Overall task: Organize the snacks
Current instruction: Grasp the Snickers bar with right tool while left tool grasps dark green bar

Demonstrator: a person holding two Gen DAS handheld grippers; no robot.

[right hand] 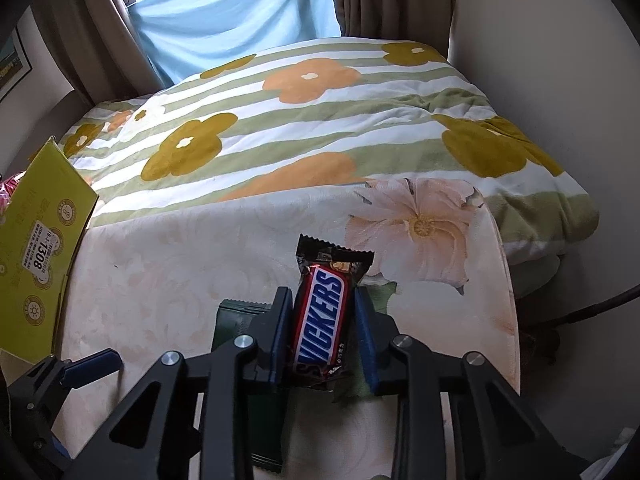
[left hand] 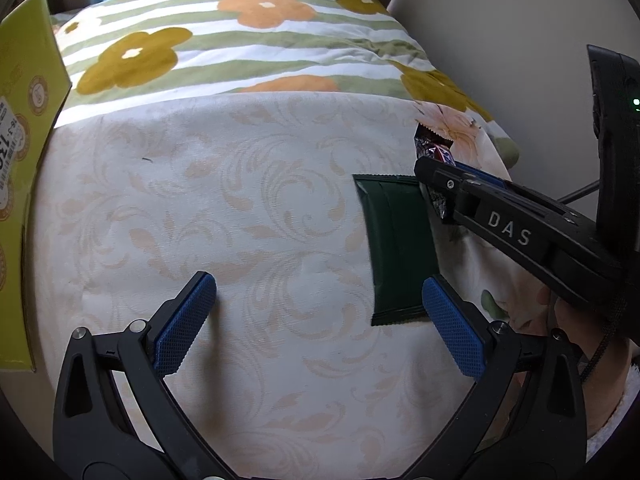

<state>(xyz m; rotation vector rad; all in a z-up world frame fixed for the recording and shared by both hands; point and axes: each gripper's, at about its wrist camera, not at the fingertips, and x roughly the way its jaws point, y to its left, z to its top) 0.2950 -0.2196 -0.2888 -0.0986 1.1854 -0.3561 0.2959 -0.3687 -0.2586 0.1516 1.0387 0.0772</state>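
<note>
I have the right claw (right hand: 322,320) clenched on the chocolate bar (right hand: 324,316), its blue pads pressing the two long sides of the wrapper. The bar's long axis runs straight out along the claw's fingers, with the crimped far end sticking out past the tips. From the left wrist view I see the same claw (left hand: 438,182) from the side, angled down, the bar's ends (left hand: 434,148) poking out above and below it.

My left claw (left hand: 318,320) is released, jaws spread wide and holding nothing, hovering over the pale patterned cloth (left hand: 240,200). The dark green packet (left hand: 400,248) lies flat on that cloth, just beside the left claw's right finger and close under the right claw. Its long axis runs roughly away from me, nearly in line with the left claw's fingers, so that claw is the nearer one for it and would need to shift to its right to straddle it.

The yellow-green box (right hand: 44,240) stands at the far left, well apart from the bar; I judge that is where the snacks go, so the bar must travel left across the cloth.

The cloth is spread over a bed, with a striped flowered blanket (right hand: 320,112) behind it. Beyond are brown curtains (right hand: 104,28), a light blue sheet (right hand: 232,12) over the window and a plain wall on the right.
</note>
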